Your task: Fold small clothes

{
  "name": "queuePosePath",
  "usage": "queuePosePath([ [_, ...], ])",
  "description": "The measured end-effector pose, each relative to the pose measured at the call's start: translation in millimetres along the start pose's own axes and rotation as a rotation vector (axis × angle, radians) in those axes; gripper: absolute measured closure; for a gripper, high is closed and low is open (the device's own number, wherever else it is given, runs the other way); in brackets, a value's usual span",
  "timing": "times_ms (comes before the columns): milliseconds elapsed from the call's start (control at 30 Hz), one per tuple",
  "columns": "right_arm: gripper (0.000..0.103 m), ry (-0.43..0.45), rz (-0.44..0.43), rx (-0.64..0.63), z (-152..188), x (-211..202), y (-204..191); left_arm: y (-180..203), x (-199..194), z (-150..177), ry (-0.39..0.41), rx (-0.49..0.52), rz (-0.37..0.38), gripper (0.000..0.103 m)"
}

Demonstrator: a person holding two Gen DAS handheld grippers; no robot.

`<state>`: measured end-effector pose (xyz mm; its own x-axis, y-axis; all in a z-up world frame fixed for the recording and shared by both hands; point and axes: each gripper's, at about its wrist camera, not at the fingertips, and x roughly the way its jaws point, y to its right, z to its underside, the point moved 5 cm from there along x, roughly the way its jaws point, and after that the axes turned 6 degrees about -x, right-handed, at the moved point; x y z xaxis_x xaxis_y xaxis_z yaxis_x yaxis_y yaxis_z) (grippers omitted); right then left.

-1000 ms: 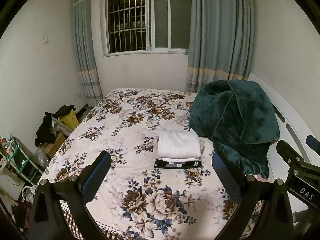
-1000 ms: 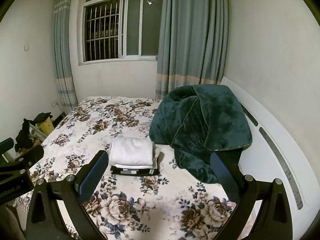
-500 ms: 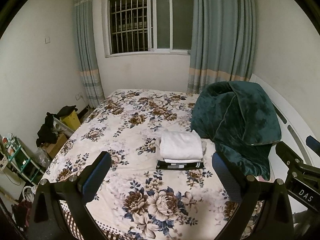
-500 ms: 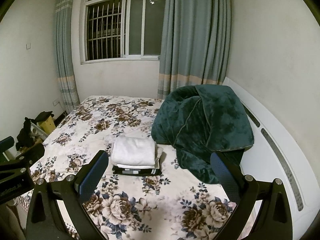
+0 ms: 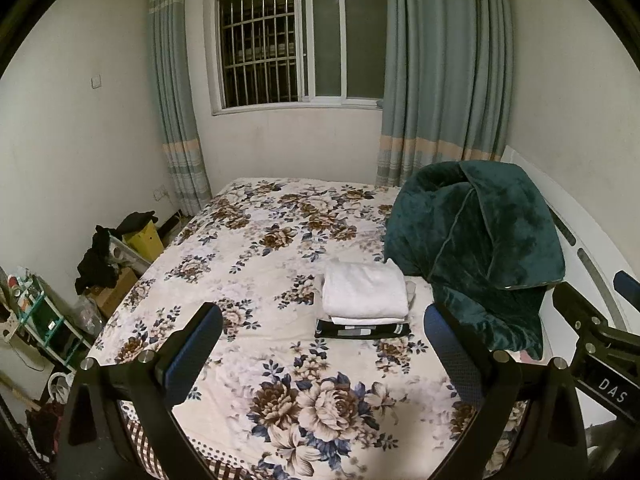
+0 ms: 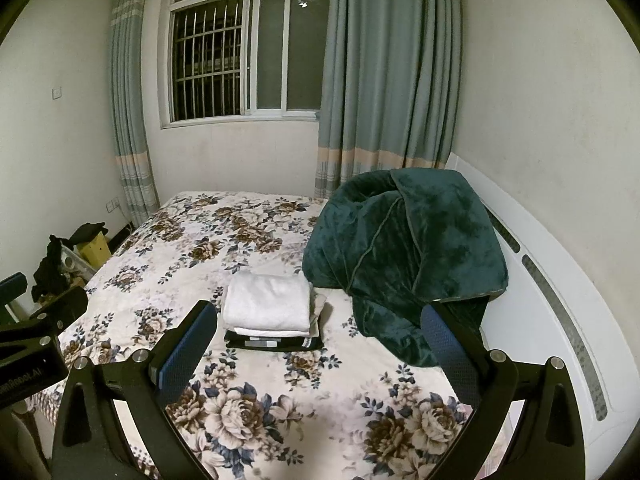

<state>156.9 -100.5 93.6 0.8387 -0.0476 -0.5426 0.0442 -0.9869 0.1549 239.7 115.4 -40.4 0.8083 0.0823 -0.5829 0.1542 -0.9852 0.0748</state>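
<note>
Item 1: your left gripper (image 5: 322, 354), two blue-padded fingers spread wide, empty, low in the frame above the bed (image 5: 256, 264).
Item 2: your right gripper (image 6: 316, 350), likewise spread wide and empty.
Item 3: one stack of folded clothes (image 5: 362, 300), centre of the frame, resting on the floral bedspread: a soft white rectangular piece (image 6: 268, 306) on top, a flat black piece with pale banding (image 6: 274, 343) at the bottom; there seem to be thin pale layers between, count unclear.
Item 4: one plush dark-green blanket (image 5: 484, 252), heaped right of centre, just beside the stack.
Item 5: two blue-grey curtains (image 6: 384, 80), pleated, flanking one barred window (image 5: 298, 44).
</note>
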Motion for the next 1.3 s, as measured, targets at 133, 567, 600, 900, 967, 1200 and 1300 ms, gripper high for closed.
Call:
queuePosePath([
  [133,0.000,-0.001,0.001,0.001,-0.7,5.9,0.5,-2.8,-0.7,0.7,-0.002,-0.001,-0.003,0.000],
  [567,0.000,-0.001,0.006,-0.002,0.6,7.9,-0.2,-6.2,-2.8,6.5,-0.006,-0.002,-0.003,0.000],
  [600,0.000,0.000,0.007,-0.003,0.9,8.0,-0.7,-6.1,-2.7,6.5,-0.006,-0.003,-0.002,0.000],
  [900,0.000,0.001,0.006,-0.003,1.6,8.4,-0.6,-6.4,-1.7,4.8,-0.006,0.000,-0.001,0.000],
  [967,0.000,0.001,0.007,-0.004,1.1,8.7,-0.9,-6.6,-1.8,4.4,-0.006,0.000,0.001,0.000],
  [1200,0.000,0.002,0.009,-0.003,2.2,8.2,-1.1,-7.8,-1.1,4.7,-0.007,0.001,0.001,0.000],
  [1300,0.000,0.000,0.008,-0.002,2.7,8.3,-1.3,-9.8,-2.0,5.0,-0.002,0.002,0.000,0.000],
])
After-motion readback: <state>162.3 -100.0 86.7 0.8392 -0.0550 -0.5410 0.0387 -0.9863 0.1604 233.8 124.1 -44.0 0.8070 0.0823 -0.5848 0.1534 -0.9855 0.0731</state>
